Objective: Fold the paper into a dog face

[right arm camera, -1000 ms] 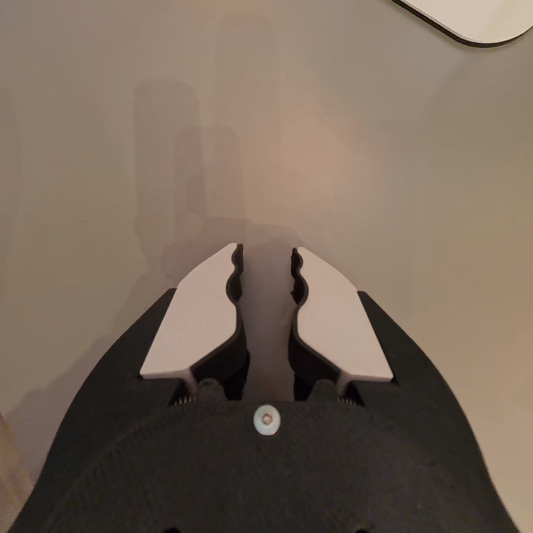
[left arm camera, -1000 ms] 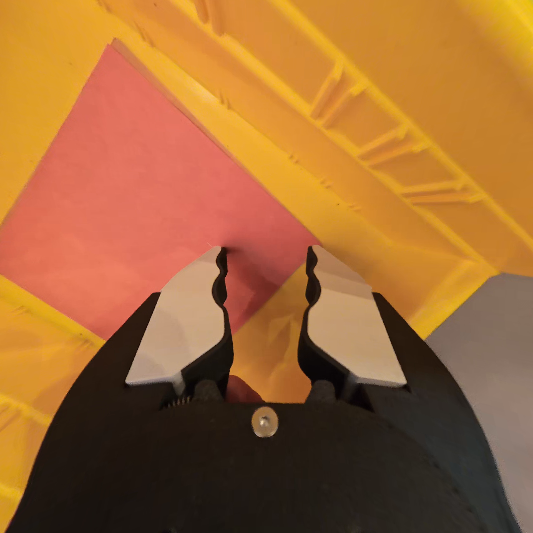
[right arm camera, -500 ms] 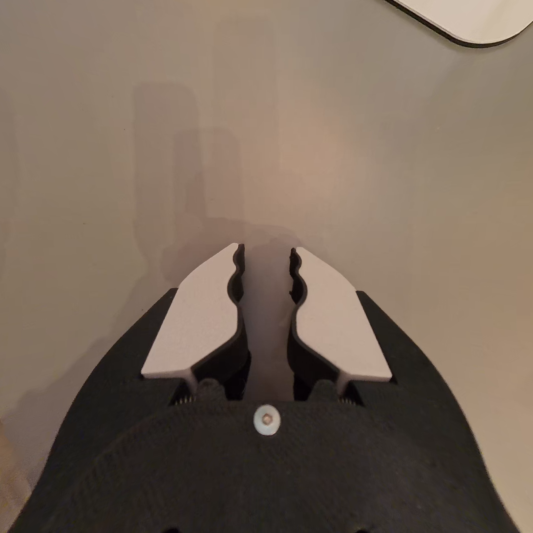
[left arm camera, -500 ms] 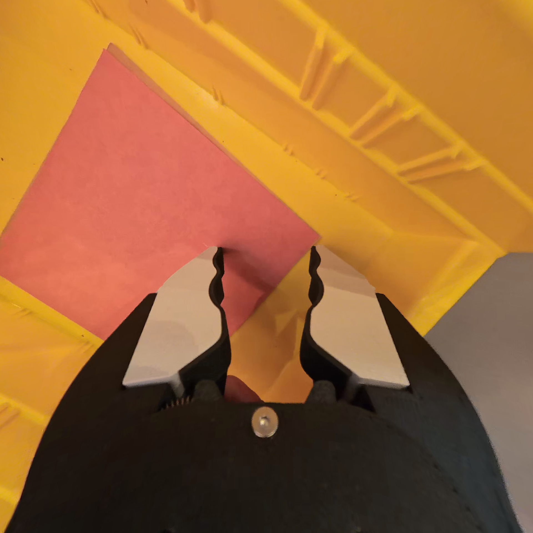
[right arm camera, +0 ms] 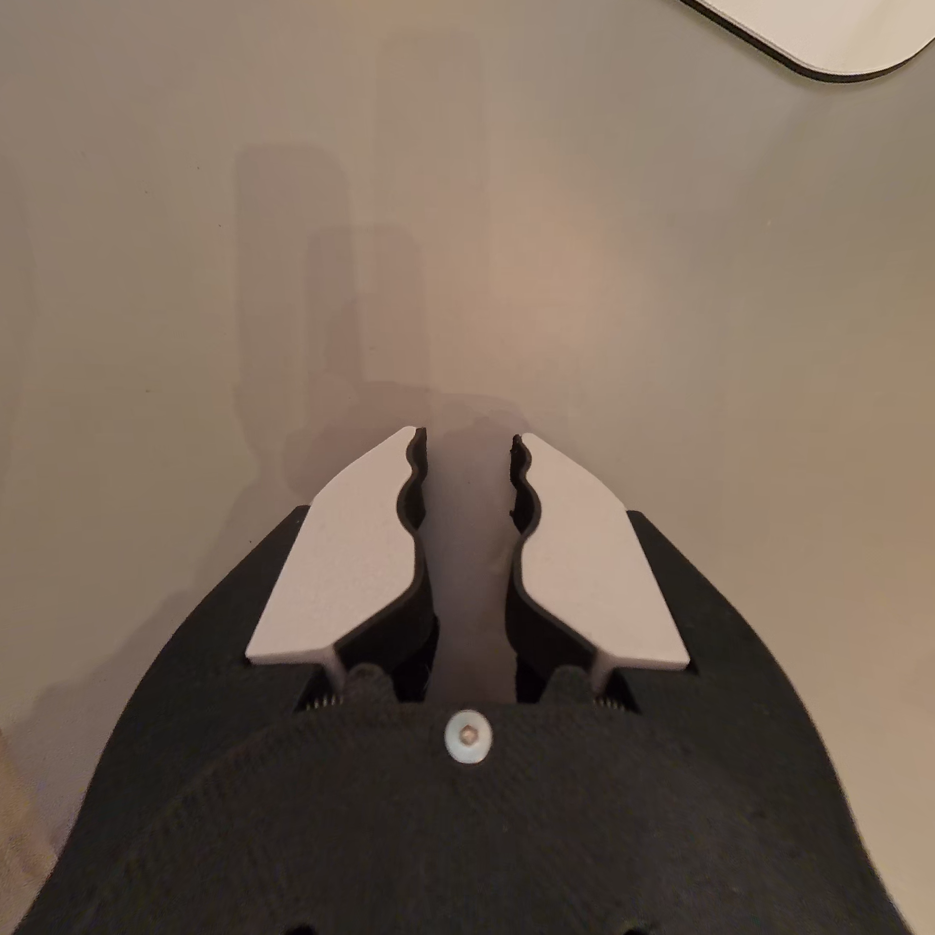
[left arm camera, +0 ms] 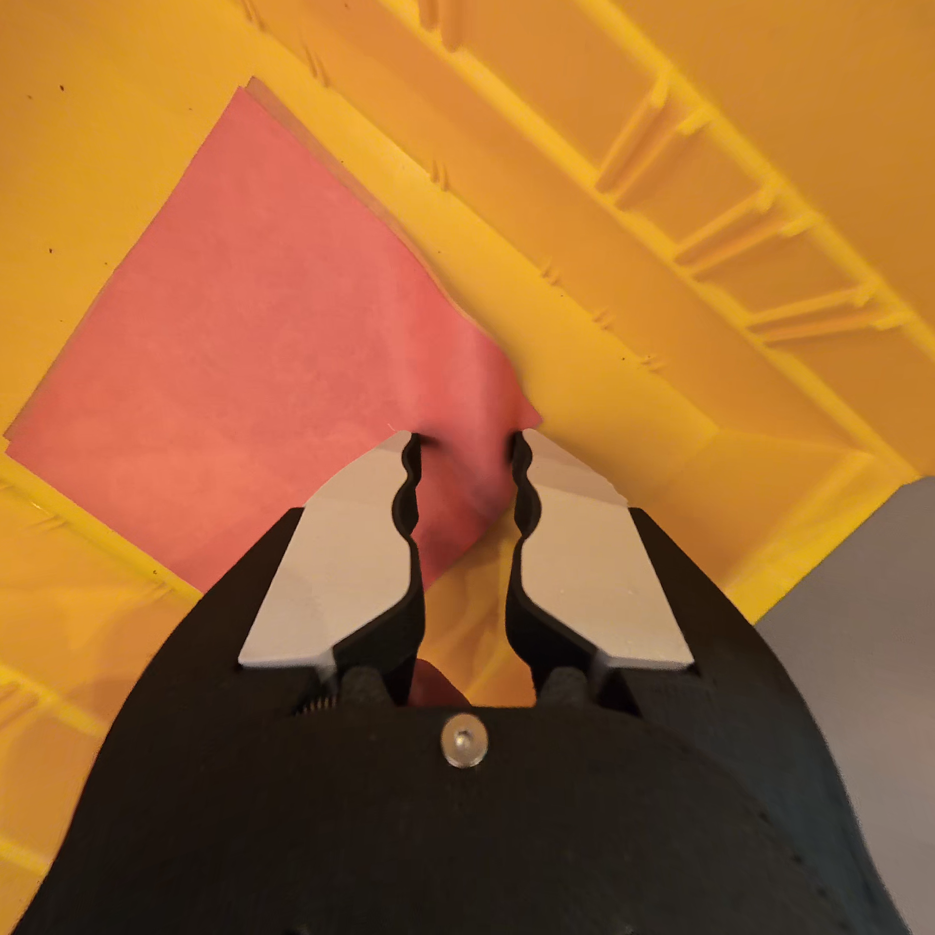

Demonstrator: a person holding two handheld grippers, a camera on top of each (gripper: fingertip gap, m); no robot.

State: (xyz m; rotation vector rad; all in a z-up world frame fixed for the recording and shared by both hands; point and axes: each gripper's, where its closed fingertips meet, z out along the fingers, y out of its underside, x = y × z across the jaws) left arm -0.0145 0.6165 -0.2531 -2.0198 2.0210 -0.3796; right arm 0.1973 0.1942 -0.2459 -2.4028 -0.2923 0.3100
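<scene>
**Left gripper closes in on paper corner inside yellow crate**

A flat, square sheet of salmon-pink paper point(left arm camera: 263, 354) lies on the floor of a ribbed yellow plastic crate point(left arm camera: 632, 167), turned diamond-wise to the left wrist camera so that one corner points toward the lens. The left gripper point(left arm camera: 465, 437) straddles that near corner: its two white-faced fingers stand a narrow gap apart, one tip over the sheet's interior and the other at its right-hand edge, with nothing yet clamped between them. The paper bulges and curls slightly beside the right tip, which suggests contact, though whether the tips press the sheet cannot be told. The sheet lies directly ahead of and beneath this gripper, its diagonal roughly in line with the fingers.

The right gripper point(right arm camera: 468, 440), fingers likewise a narrow gap apart and empty, hovers over a bare beige tabletop point(right arm camera: 657, 303) near a white, dark-edged rounded board point(right arm camera: 835, 30), with no paper in its view. The left gripper is plainly the nearer; folding has apparently not begun.
</scene>
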